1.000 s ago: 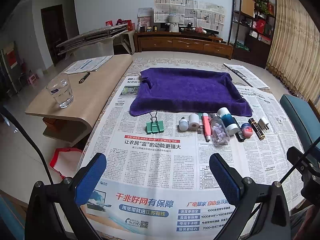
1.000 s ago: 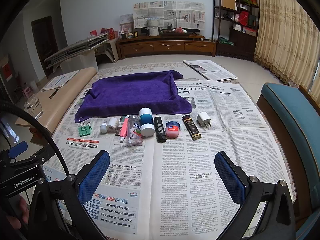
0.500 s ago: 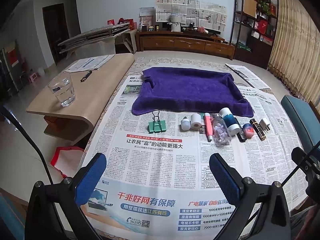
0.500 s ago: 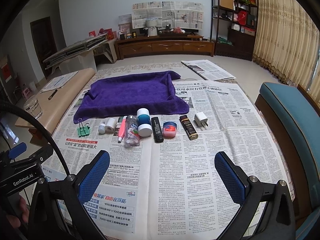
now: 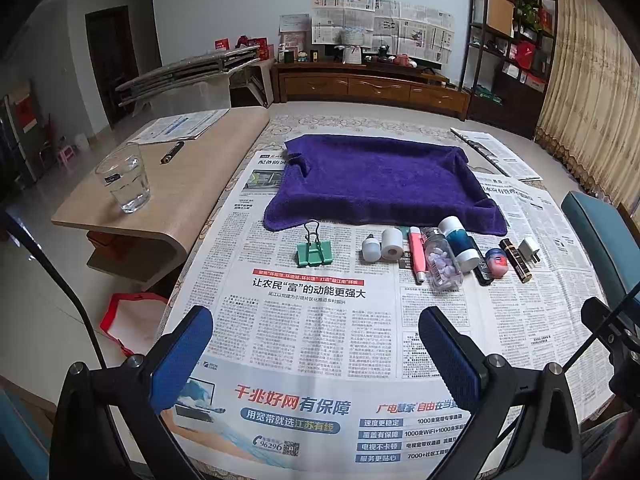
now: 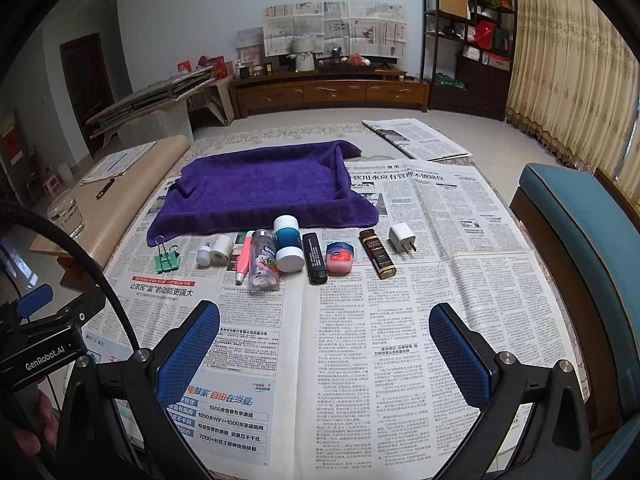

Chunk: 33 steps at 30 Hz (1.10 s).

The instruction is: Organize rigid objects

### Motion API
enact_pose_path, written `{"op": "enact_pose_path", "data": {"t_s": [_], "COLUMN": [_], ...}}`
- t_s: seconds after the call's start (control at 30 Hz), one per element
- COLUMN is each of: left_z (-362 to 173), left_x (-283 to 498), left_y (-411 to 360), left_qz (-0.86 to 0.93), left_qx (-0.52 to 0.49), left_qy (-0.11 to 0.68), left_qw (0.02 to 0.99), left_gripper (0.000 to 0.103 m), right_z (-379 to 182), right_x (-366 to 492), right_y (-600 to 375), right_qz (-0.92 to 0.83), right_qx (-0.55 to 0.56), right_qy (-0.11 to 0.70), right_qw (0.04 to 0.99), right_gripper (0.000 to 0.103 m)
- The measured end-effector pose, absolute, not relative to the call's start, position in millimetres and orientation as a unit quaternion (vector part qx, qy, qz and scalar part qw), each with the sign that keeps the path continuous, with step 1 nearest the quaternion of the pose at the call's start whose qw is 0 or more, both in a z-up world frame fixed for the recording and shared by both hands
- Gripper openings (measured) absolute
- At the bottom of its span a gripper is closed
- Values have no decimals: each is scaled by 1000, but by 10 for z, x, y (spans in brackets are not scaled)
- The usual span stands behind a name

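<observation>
Row of objects: a line of small rigid items is laid on the newspaper-covered table (image 6: 460, 280), just in front of the purple towel (image 6: 260, 188); none has yet been placed on the towel.
Row order, left to right: green binder clip (image 5: 314, 251), small white bottle (image 5: 370, 249), white roll (image 5: 391, 244), pink tube (image 5: 417, 255), clear pill bottle (image 5: 442, 264), teal jar (image 5: 460, 242), black stick (image 6: 314, 258), pink tin (image 6: 340, 257), dark gold-lettered tube (image 6: 378, 254), white charger plug (image 6: 402, 238).
Spacing: the clip is set apart; the middle items lie close, some touching.
Left gripper (image 5: 316, 354): spread wide, nothing held, short of the row, roughly facing the clip.
Right gripper (image 6: 324, 354): spread wide, nothing held, facing the black stick and tin.
Change: over the last second both views have been shifted only slightly; the row now sits a little lower in the left view and a little higher in the right.
Meaning: no pick is judged to have begun.
</observation>
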<state>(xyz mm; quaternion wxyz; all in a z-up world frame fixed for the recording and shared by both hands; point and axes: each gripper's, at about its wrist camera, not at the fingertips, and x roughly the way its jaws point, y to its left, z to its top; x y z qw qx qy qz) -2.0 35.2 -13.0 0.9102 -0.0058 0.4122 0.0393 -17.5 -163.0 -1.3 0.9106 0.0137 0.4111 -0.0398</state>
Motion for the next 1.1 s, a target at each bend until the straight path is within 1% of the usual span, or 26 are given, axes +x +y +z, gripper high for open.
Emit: {"op": "enact_pose_path", "data": {"t_s": [0.3, 0.5, 0.73, 0.97, 1.1], "left_z": [-132, -246, -542, -894, -1077], "left_x": [-8, 172, 582, 958, 1197], "left_y": [364, 461, 470, 557, 595], "left_qz": [37, 21, 39, 38, 49], "left_qx": [-6, -29, -14, -62, -66], "left_qy": [409, 413, 434, 450, 457], "left_qw": [912, 910, 900, 890, 886], "left_gripper": [103, 103, 103, 103, 103], "right_z": [2, -34, -145, -400, -565], "right_x": [-180, -117, 126, 538, 786], "right_y": [-1623, -1706, -1906, -2096, -2247], "right_qz": [-37, -38, -37, -53, -48], "right_qx": [14, 23, 39, 1, -16], "right_qy": [411, 415, 407, 429, 438], "right_qw": [911, 909, 912, 902, 898], "right_gripper": [103, 103, 103, 103, 103]}}
